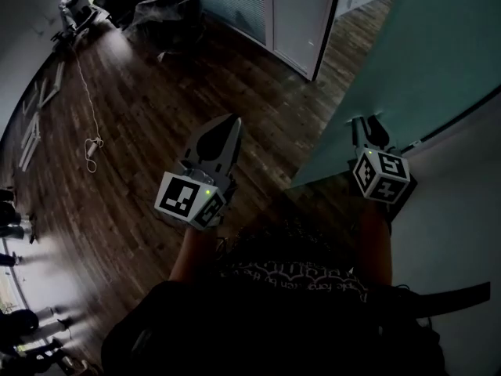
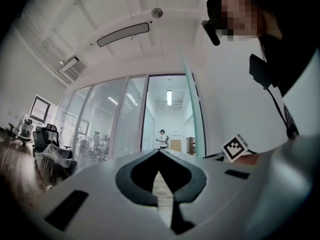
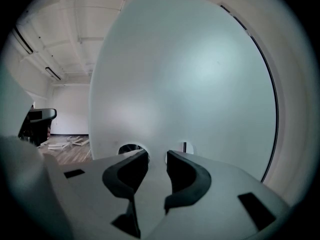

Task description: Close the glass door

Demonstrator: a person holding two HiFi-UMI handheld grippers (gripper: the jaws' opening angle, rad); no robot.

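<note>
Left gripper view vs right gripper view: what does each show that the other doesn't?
Left only: glass partition wall with blinds, black office chairs, a distant person in the corridor, the left gripper with jaws together. Right only: the broad face of the pale frosted glass door. Both: white ceiling, that door (edge-on in the left gripper view), and the right gripper, jaws apart and empty in its own view.

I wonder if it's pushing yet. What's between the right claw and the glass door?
Nothing shows there. In the right gripper view the open right claw points straight at the glass door, close up, nothing in between.
</note>
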